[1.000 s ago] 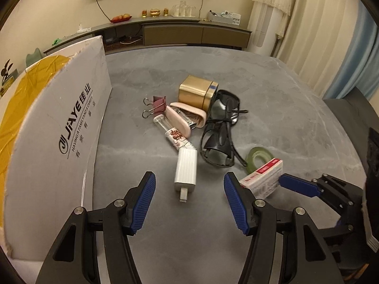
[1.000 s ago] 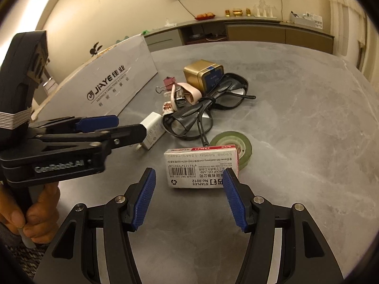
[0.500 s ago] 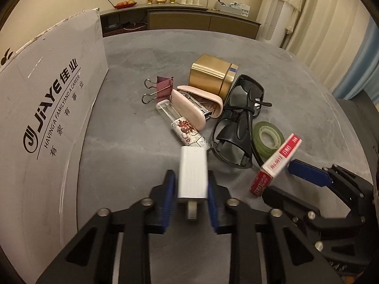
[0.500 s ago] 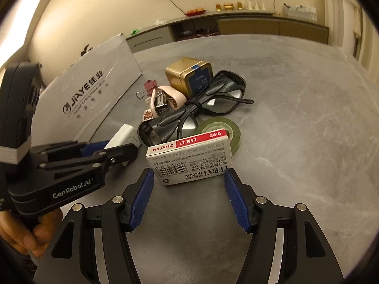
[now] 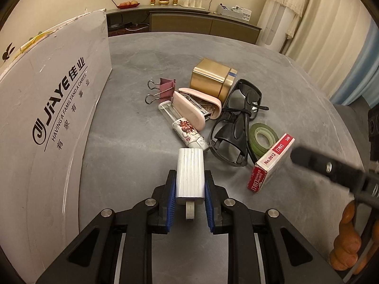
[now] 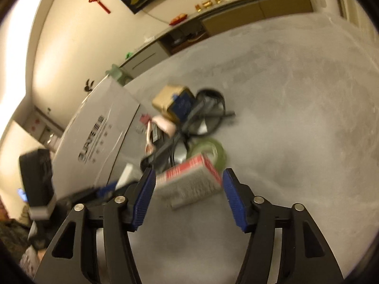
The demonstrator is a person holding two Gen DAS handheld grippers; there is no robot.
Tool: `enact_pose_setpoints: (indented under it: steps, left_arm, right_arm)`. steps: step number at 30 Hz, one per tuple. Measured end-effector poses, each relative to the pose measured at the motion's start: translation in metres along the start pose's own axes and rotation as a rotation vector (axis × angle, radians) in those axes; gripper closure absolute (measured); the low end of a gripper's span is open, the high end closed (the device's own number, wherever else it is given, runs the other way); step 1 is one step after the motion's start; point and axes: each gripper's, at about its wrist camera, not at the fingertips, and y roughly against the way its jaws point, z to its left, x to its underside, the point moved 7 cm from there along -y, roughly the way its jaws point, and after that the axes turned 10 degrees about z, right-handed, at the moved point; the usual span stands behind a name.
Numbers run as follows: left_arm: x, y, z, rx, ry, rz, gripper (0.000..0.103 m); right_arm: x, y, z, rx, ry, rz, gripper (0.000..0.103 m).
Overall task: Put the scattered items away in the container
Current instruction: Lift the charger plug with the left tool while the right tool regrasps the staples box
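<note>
1. Two grippers are engaged, each with one item. The left gripper (image 5: 190, 197) has its jaws pressed onto the long sides of the white charger (image 5: 190, 174), low centre of the left wrist view, plug end toward the camera.
2. The right gripper (image 6: 188, 197) carries the staple box (image 6: 189, 182) between its blue pads. The right wrist view is motion-blurred, so we cannot tell whether both pads bear firmly on the box; in the left wrist view the staple box (image 5: 271, 163) sits tilted on edge at right, with the gripper arm behind it.
3. The container, a white cardboard box (image 5: 54, 108), fills the left of the left wrist view. Its opening is barely in view, so we cannot report its contents.
4. Still on the grey table (image 5: 296, 90), mid-frame, in a touching cluster: gold tin (image 5: 209, 79), pink binder clip (image 5: 165, 87), pink stapler (image 5: 191, 108), floral tube (image 5: 187, 129), black glasses (image 5: 236, 127), green tape roll (image 5: 263, 139).
5. Judgement: the step in hand is lift and carry to the container; the bulk of the task remains.
6. Recommendations:
   - Raise the charger straight up before turning toward the upper left, as its far end lies just beside the tube and the glasses.
   - Clear the container wall fully before releasing.
   - Confirm the hold on the staple box; a tilted box can pivot out of the pads.
   - Stagger the two arms so they do not cross.
</note>
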Motion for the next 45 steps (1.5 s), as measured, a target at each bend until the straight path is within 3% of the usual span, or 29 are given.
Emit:
enact_pose_setpoints:
  steps: [6, 10, 14, 21, 26, 31, 38, 42, 45]
  left_arm:
    - [0.004, 0.003, -0.001, 0.01, -0.007, -0.002, 0.08]
    - [0.007, 0.003, 0.002, 0.011, -0.008, 0.007, 0.08]
    - [0.01, 0.002, 0.007, 0.005, 0.002, 0.021, 0.08]
    - [0.012, 0.006, 0.013, 0.008, 0.01, 0.019, 0.08]
    - [0.012, 0.011, 0.017, 0.022, 0.027, 0.008, 0.08]
    - [0.012, 0.011, 0.018, 0.021, 0.032, 0.01, 0.08]
    - [0.01, 0.019, 0.021, 0.027, 0.046, -0.017, 0.08]
    - [0.008, 0.026, 0.02, -0.006, 0.034, -0.051, 0.08]
    - [0.007, 0.031, 0.017, -0.029, 0.017, -0.077, 0.08]
  right_arm:
    - [0.01, -0.026, 0.03, 0.13, 0.186, 0.055, 0.039]
    - [0.018, -0.029, 0.039, 0.166, 0.236, 0.086, 0.038]
    - [0.033, -0.034, 0.04, 0.171, 0.272, 0.135, 0.038]
    - [0.047, -0.019, 0.026, 0.185, 0.267, 0.13, 0.037]
    - [0.055, -0.021, 0.044, 0.209, 0.363, 0.119, 0.037]
    - [0.06, -0.024, 0.051, 0.235, 0.427, 0.097, 0.03]
    - [0.061, -0.022, 0.05, 0.217, 0.47, 0.164, 0.03]
    - [0.056, -0.014, 0.044, 0.331, 0.574, 0.139, 0.03]
    - [0.046, -0.008, 0.034, 0.386, 0.517, 0.102, 0.03]
